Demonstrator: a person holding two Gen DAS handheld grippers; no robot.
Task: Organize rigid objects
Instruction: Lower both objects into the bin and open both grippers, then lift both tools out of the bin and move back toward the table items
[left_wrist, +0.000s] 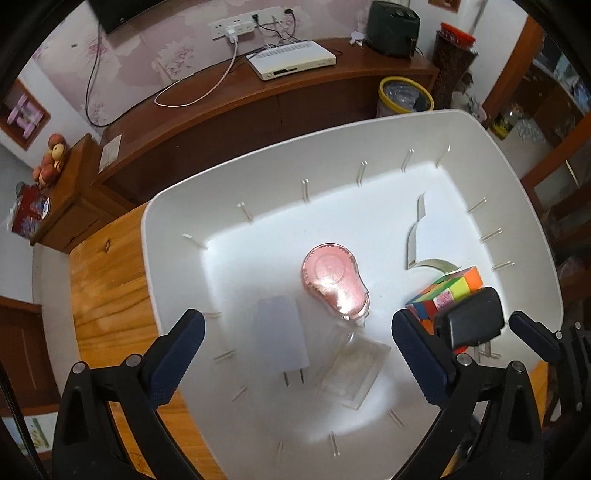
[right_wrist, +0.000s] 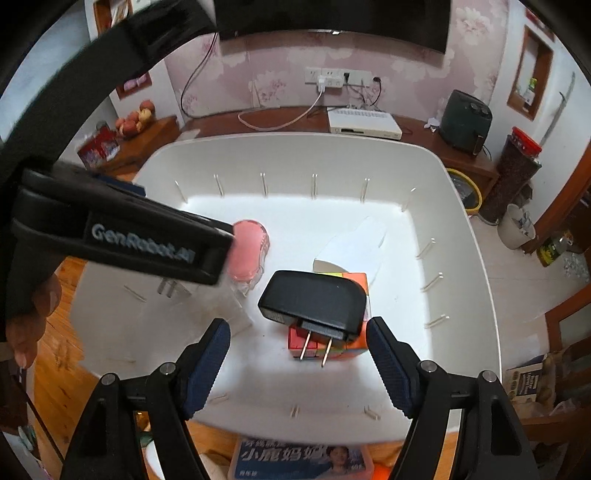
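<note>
Fingers of the left gripper (left_wrist: 295, 354) spread wide and empty above the white charger (left_wrist: 282, 341) and clear case (left_wrist: 352, 373); right gripper (right_wrist: 297, 360) parted too, pinching nothing, black charger (right_wrist: 314, 302) loose atop the puzzle cube (right_wrist: 354, 338). Further in, pink tape dispenser (left_wrist: 334, 280). All inside the white bin (left_wrist: 177, 266) on the bench (left_wrist: 107, 280); gathering seemingly done, tidying perhaps left

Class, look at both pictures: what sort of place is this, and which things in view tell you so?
Most likely a home living room: a television hangs on flowered wallpaper above a long wooden cabinet carrying a set-top box, with fruit on a side stand.
</note>
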